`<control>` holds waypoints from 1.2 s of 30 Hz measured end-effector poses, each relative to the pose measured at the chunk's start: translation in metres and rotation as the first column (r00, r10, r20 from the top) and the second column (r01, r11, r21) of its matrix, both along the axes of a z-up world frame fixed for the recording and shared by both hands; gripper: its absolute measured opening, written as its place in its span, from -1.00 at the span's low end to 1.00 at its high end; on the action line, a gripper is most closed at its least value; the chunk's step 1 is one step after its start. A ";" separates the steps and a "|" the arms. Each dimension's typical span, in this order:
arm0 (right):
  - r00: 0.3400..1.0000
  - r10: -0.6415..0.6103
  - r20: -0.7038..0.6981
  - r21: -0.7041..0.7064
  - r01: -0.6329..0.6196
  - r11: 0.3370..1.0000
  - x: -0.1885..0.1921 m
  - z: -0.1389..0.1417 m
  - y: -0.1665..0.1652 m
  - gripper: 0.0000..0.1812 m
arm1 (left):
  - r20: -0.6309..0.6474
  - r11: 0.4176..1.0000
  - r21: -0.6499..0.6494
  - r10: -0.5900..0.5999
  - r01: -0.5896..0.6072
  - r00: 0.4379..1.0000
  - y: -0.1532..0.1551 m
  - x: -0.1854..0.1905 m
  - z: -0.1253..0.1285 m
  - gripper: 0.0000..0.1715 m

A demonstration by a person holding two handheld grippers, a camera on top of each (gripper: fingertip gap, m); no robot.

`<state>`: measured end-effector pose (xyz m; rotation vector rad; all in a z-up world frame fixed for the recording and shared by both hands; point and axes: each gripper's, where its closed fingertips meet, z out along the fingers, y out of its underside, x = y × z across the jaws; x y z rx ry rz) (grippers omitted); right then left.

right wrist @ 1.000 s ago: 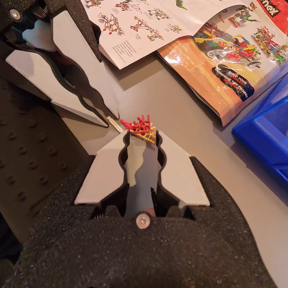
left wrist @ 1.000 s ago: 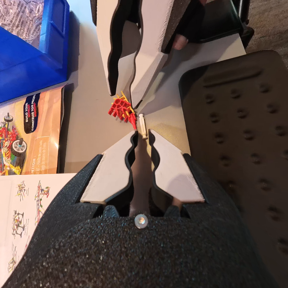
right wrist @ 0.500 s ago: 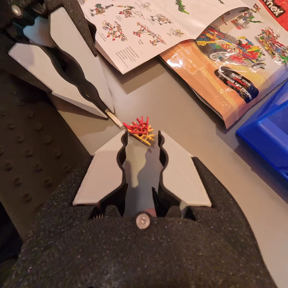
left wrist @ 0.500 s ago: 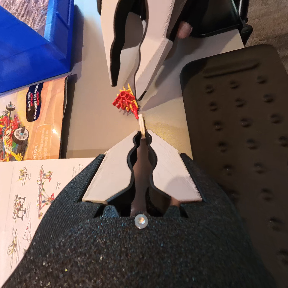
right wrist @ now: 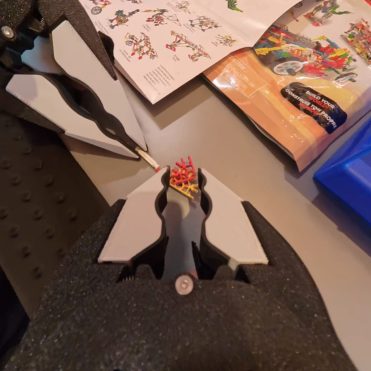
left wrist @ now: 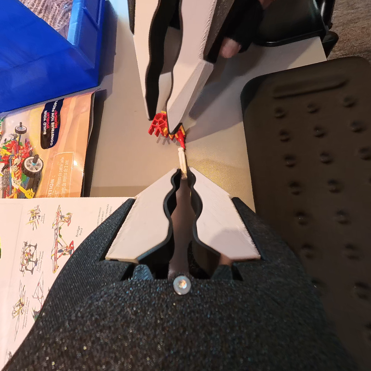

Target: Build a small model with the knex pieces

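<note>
We see our left gripper pinched tight on the end of a small white rod in the middle of the left wrist view. The rod's far tip meets a little red peg sticking out of two flat toy connectors. The red connector lies on top of the yellow connector; both look like small spiky fans. Our right gripper is partly open with both connectors between its tips, on the grey table. A blue bin sits upper left.
</note>
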<state>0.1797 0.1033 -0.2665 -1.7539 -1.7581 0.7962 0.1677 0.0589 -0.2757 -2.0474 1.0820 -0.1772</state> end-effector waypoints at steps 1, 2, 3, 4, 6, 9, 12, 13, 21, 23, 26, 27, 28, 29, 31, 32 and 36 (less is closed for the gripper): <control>1.000 -0.005 0.000 -0.008 0.005 1.000 0.000 -0.001 0.001 -0.71 | 0.003 1.000 0.000 0.001 -0.001 1.000 0.000 0.000 0.000 -0.97; 1.000 -0.009 0.000 -0.016 0.009 1.000 -0.001 -0.001 0.001 -0.74 | 0.006 1.000 -0.001 0.002 -0.002 1.000 0.000 0.000 0.001 -0.97; 1.000 -0.010 -0.006 -0.022 0.010 1.000 -0.001 0.000 0.001 -0.74 | 0.009 1.000 -0.002 0.003 -0.003 1.000 0.000 0.000 0.001 -0.97; 1.000 -0.007 -0.014 -0.031 0.007 1.000 -0.002 0.000 0.000 -0.74 | 0.010 1.000 -0.002 0.004 -0.004 1.000 0.000 0.000 0.001 -0.97; 1.000 -0.018 -0.022 -0.041 0.018 0.999 -0.002 0.001 0.001 -0.74 | 0.005 1.000 -0.001 0.000 0.000 1.000 0.000 0.000 0.000 -0.97; 0.999 -0.025 -0.039 -0.047 0.023 0.999 -0.002 0.003 0.001 -0.74 | 0.000 1.000 0.000 -0.001 0.001 1.000 0.000 0.000 0.000 -0.97; 0.998 -0.026 -0.058 -0.038 0.024 0.999 -0.003 0.009 -0.002 -0.74 | 0.001 1.000 -0.005 0.004 -0.004 1.000 0.000 -0.001 0.000 -0.97; 0.998 -0.024 -0.064 -0.037 0.022 0.999 -0.003 0.012 -0.004 -0.74 | 0.000 1.000 -0.009 0.004 -0.004 1.000 -0.001 -0.002 -0.001 -0.97; 0.993 -0.003 -0.115 -0.014 0.002 1.000 -0.009 0.031 -0.023 -0.74 | 0.010 1.000 -0.022 0.012 -0.011 1.000 -0.007 -0.005 -0.001 -0.89; 0.991 0.005 -0.132 -0.010 -0.006 1.000 -0.010 0.036 -0.027 -0.74 | 0.036 0.999 -0.032 0.015 -0.013 0.999 -0.009 -0.005 0.001 -0.80; 0.986 0.017 -0.165 0.019 -0.014 1.000 -0.013 0.044 -0.031 -0.74 | 0.086 1.000 -0.011 0.020 -0.019 0.996 -0.011 -0.008 0.009 -0.76; 0.984 0.022 -0.179 0.030 -0.017 0.999 -0.014 0.047 -0.032 -0.74 | 0.110 1.000 -0.002 0.021 -0.021 0.994 -0.011 -0.009 0.013 -0.74; 0.981 0.028 -0.192 0.045 -0.019 0.999 -0.016 0.049 -0.033 -0.74 | 0.134 1.000 0.009 0.027 -0.028 0.991 -0.012 -0.010 0.018 -0.72; 0.979 0.033 -0.199 0.064 -0.021 0.998 -0.016 0.051 -0.034 -0.74 | 0.156 0.999 0.025 0.033 -0.037 0.987 -0.011 -0.012 0.023 -0.72; 0.974 0.051 -0.221 0.116 -0.025 0.993 -0.017 0.058 -0.035 -0.74 | 0.222 0.998 0.041 0.043 -0.054 0.974 -0.012 -0.017 0.037 -0.72; 0.971 0.059 -0.231 0.138 -0.028 0.990 -0.018 0.061 -0.036 -0.74 | 0.283 0.998 0.044 0.037 -0.051 0.958 -0.013 -0.017 0.046 -0.72; 0.966 0.088 -0.242 0.226 -0.032 0.974 -0.022 0.068 -0.040 -0.74 | 0.491 0.997 0.045 0.033 -0.063 0.871 -0.015 -0.024 0.078 -0.73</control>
